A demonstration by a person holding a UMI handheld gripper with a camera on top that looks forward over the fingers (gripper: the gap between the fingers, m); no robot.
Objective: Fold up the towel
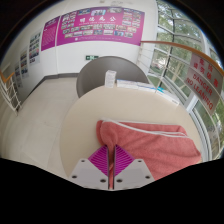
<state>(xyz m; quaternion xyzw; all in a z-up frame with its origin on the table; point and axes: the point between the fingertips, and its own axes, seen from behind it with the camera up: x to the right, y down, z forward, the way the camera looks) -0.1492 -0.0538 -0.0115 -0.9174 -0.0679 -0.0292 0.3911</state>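
Note:
A pink towel lies on a round pale table, spread to the right of the fingers and beyond them. Its near left corner runs down between my gripper fingers. The two magenta pads stand pressed together with a thin edge of pink cloth pinched between them. The gripper is shut on the towel's corner, low over the table's near side.
A dark grey chair stands beyond the table. A wall with pink posters is at the back. Windows run along the right. Pale floor lies to the left of the table.

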